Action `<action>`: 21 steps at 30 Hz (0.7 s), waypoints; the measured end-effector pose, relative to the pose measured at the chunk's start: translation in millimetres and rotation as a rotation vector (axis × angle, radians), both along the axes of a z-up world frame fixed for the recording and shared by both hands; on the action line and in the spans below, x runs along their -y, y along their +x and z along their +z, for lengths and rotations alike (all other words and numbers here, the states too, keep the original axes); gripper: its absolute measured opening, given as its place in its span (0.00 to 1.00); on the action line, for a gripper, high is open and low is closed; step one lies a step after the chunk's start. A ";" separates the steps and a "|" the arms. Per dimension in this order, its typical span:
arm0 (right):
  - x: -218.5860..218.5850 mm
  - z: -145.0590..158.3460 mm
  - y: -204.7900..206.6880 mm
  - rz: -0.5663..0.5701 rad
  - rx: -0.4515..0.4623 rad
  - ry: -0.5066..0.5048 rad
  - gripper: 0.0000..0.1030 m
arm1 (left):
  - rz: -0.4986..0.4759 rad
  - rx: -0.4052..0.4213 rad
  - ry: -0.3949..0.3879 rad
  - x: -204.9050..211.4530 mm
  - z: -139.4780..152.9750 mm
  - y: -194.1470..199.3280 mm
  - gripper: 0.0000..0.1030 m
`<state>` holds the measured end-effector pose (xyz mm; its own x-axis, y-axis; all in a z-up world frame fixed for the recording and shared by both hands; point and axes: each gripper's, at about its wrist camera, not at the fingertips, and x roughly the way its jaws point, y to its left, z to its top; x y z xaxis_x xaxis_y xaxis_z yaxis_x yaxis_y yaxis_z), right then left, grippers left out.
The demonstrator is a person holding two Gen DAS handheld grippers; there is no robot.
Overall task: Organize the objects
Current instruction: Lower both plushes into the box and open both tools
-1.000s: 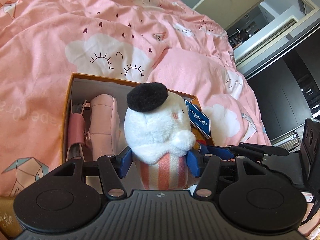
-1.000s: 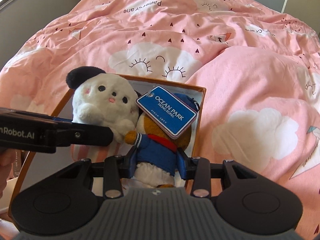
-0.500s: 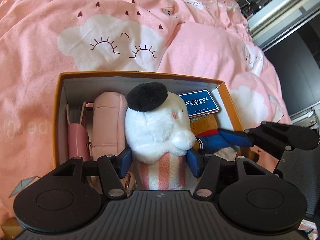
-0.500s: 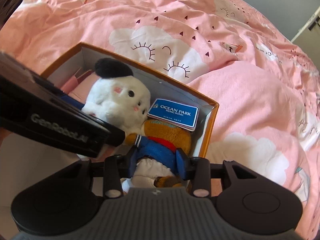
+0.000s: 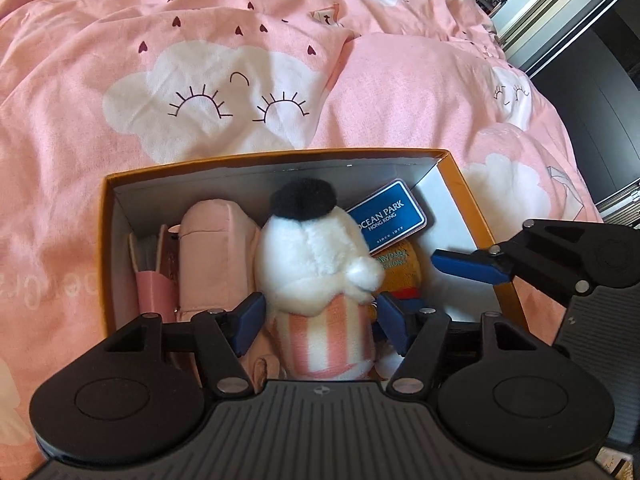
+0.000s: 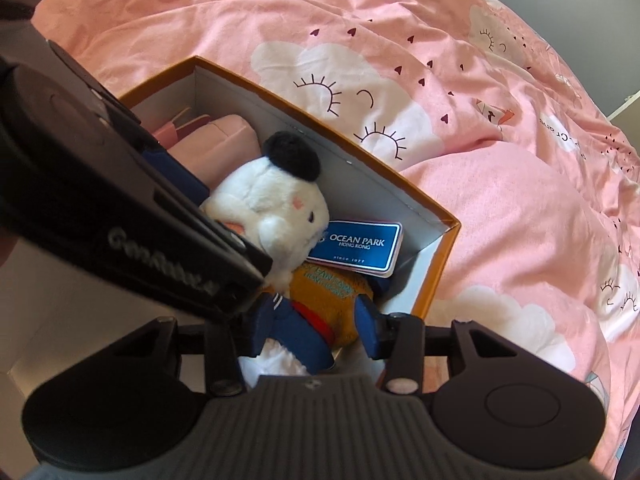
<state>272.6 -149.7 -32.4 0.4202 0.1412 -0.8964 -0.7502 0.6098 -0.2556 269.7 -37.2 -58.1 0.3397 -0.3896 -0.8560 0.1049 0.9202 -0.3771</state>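
Note:
An orange box [image 5: 280, 158] [image 6: 320, 120] with a white inside lies on the bed. In it stands a white plush [image 5: 312, 256] [image 6: 272, 196] with a black ear and a pink-striped body. My left gripper [image 5: 320, 320] straddles that body; its jaws are opening, and a small gap shows at each pad. Beside it lies a brown plush [image 6: 332, 292] [image 5: 400, 264] in a blue jacket with a blue Ocean Park tag [image 6: 356, 246]. My right gripper [image 6: 314, 330] has this plush between its jaws, which are opening; its outer pad stands clear of it in the left wrist view.
A pink pouch [image 5: 212, 256] and flat pink items fill the box's left part. A pink cloud-print duvet [image 5: 200, 80] surrounds the box. The left gripper's black body [image 6: 120, 220] crosses the right wrist view. Dark furniture [image 5: 600, 80] stands past the bed's right edge.
Both plush toys have sunk into the box with the grippers, which have tilted further down. Both pairs of jaws have since widened, the left pair more.

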 end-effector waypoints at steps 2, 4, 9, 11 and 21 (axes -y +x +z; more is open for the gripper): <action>4.5 6.1 -5.4 0.017 -0.010 0.014 0.43 | -0.011 0.009 -0.022 -3.6 5.8 -4.9 0.70; 8.3 9.5 -10.8 0.028 -0.024 0.023 0.39 | -0.014 0.024 -0.032 -6.1 10.9 -10.4 0.57; 12.6 10.4 -18.6 0.047 -0.057 0.020 0.31 | -0.005 0.083 -0.022 -7.8 15.7 -15.1 0.33; 11.9 8.4 -20.8 0.056 -0.063 0.005 0.32 | 0.007 0.088 -0.022 -7.4 13.6 -11.3 0.33; -4.3 -6.2 -11.3 0.073 -0.065 -0.032 0.32 | 0.092 -0.006 -0.033 -9.8 -10.1 -3.9 0.28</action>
